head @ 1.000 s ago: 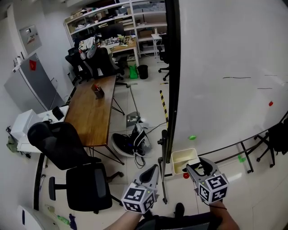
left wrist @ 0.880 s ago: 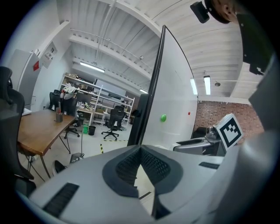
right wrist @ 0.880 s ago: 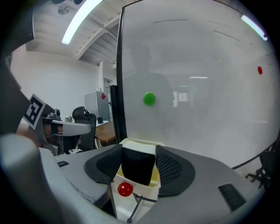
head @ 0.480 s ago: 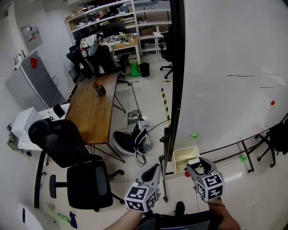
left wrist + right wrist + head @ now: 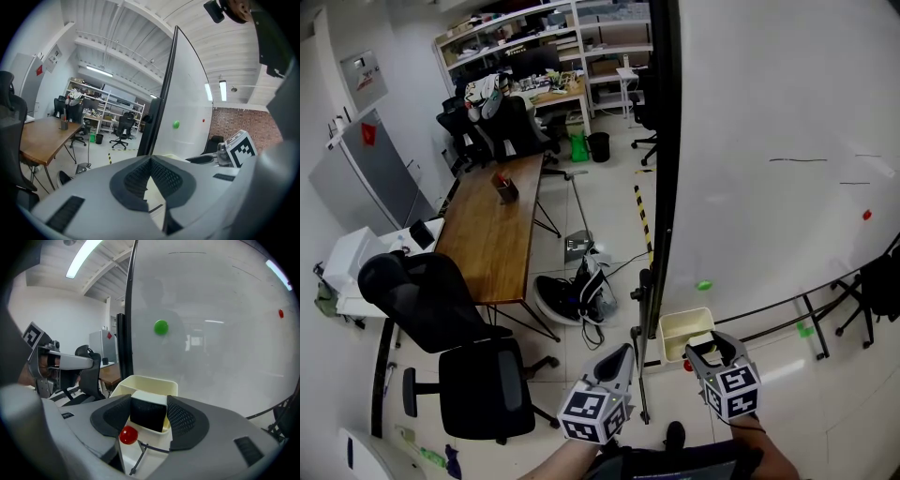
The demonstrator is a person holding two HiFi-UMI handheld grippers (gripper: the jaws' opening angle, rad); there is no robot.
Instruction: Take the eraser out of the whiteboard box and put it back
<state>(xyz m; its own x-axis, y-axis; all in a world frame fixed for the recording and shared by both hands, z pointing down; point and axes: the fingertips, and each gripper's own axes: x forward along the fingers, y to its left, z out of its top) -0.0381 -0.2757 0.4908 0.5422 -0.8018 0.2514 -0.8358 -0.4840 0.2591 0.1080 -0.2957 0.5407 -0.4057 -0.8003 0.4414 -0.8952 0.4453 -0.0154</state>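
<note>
The cream whiteboard box (image 5: 675, 328) hangs at the foot of the whiteboard (image 5: 769, 141); its rim (image 5: 150, 379) shows in the right gripper view. My right gripper (image 5: 711, 349) is shut on the eraser (image 5: 148, 412), a white-backed block with black felt facing the camera, held just above the box's near edge. In the head view the eraser (image 5: 704, 343) shows as a pale patch between the jaws. My left gripper (image 5: 619, 361) hangs left of the board's edge, jaws together and empty (image 5: 151, 159).
A red magnet (image 5: 127, 435) sits below the box, a green magnet (image 5: 703, 285) on the board above it. The board's black frame post (image 5: 661, 187) stands between the grippers. A wooden table (image 5: 492, 230) and black office chairs (image 5: 441, 319) stand to the left.
My right gripper has sunk slightly toward the box with the eraser still held. The left gripper has stayed where it was.
</note>
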